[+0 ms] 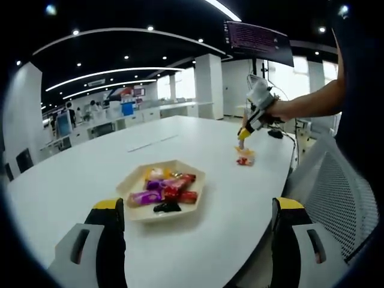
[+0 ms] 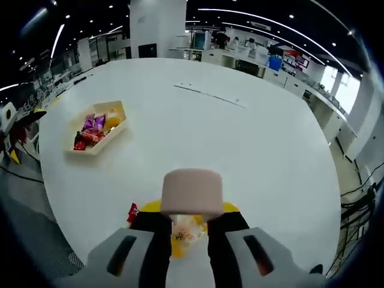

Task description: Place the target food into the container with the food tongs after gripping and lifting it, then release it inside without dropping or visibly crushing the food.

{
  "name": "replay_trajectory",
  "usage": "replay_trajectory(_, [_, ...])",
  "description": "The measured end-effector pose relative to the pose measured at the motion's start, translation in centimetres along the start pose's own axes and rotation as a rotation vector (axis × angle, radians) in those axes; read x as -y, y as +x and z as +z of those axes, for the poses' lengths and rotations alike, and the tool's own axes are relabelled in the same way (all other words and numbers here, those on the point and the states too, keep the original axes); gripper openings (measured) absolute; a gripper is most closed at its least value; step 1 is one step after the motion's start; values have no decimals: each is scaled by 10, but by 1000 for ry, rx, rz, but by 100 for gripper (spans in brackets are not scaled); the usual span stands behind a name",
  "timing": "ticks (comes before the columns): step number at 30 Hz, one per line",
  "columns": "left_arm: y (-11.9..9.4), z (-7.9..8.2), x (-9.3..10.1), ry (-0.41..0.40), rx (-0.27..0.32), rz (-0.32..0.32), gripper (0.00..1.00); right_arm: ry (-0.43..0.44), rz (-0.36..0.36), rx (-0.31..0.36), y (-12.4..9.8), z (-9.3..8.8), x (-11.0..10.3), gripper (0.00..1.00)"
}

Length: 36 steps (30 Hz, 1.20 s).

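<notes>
no readable text, hanging screen (image 1: 258, 39) lines and snack wrappers (image 1: 165, 187) illegible

A large open-plan office: a long white bench (image 2: 240, 150) under rows of recessed ceiling lights (image 1: 102, 77), square white pillars (image 1: 210, 84), desks with monitors (image 2: 276, 63) beyond its far edge, and a mesh office chair (image 1: 336, 192).

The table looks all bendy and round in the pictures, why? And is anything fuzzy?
Left gripper view: the fisheye lens curves the white table and ceiling lights; the tray of snacks looks sharp. Right gripper view: the same curving, and the close pink cap looks soft and slightly blurred.
</notes>
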<state>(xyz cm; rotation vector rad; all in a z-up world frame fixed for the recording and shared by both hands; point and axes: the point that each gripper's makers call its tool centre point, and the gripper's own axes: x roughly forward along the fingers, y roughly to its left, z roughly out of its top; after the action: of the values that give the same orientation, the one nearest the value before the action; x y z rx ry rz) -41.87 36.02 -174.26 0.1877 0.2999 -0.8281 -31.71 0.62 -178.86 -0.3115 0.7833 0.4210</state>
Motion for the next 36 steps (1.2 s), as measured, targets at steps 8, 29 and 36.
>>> replay_trajectory(8, [0,-1,1,0,-5,-4,99,36,-27,-8,-10,-14,12,22])
replay_trajectory(29, [1,-3,2,3,-17,-7,99,-147,3,-13,5,-24,8,15])
replay_trajectory(36, [1,-3,3,4,-17,-11,99,-98,16,-1,-1,-15,15,12])
